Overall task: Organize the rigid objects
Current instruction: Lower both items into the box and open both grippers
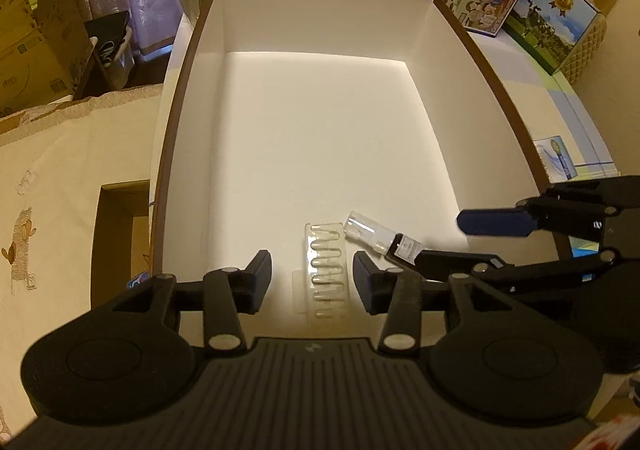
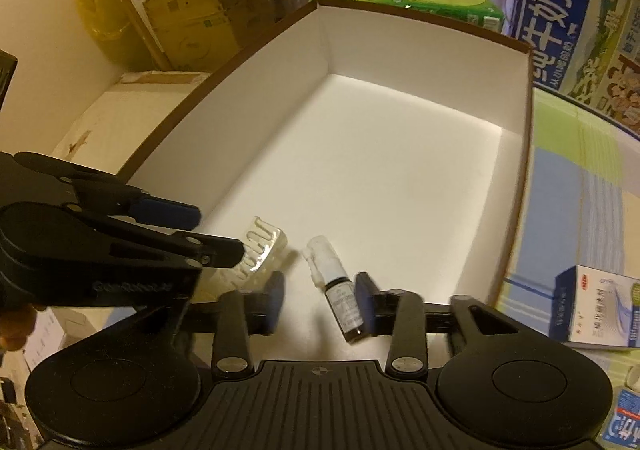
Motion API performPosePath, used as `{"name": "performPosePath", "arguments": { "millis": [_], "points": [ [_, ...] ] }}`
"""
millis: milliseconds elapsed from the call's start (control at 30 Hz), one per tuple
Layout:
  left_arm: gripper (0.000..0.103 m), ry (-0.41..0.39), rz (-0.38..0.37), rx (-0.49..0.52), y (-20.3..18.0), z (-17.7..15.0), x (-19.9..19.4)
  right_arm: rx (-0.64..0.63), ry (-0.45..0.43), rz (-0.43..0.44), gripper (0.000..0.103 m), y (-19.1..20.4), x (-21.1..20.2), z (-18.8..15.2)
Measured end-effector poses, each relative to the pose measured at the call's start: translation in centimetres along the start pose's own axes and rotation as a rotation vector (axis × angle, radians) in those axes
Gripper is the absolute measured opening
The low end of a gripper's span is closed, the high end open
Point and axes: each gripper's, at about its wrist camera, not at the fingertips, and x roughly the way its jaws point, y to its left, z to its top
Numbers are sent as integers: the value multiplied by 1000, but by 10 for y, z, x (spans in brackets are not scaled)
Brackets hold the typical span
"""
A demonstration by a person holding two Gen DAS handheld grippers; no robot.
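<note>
Lying near the front wall of a large open box (image 1: pixel 320 98) are two items: a clear plastic blister tray (image 1: pixel 326 274) and a small spray bottle (image 1: pixel 384 236). The box is rectangular, with smooth white inner walls and floor and a thin brown rim. The tray is ribbed, with a row of rounded pockets. The bottle lies on its side, with a clear cap and a dark labelled body, just beside the tray.

The left gripper (image 1: pixel 312 282) hangs over the tray with its jaws partly open; the tray sits between the pads, not pinched. The right gripper (image 2: pixel 320 300) is likewise partly open around the bottle; its body lies close against the right pad (image 2: pixel 366 300), with a wide gap at the other.
</note>
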Motion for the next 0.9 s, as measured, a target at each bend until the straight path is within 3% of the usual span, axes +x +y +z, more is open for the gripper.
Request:
{"name": "performPosePath", "arguments": {
  "millis": [433,900],
  "points": [
    [41,-31,2,2,-13,-8,-21,7,-44,4,47,1,-27,-2],
    [41,-104,71,-30,-48,-26,-62,-6,-144,54,55,-5,-79,-23]
  ]
}}
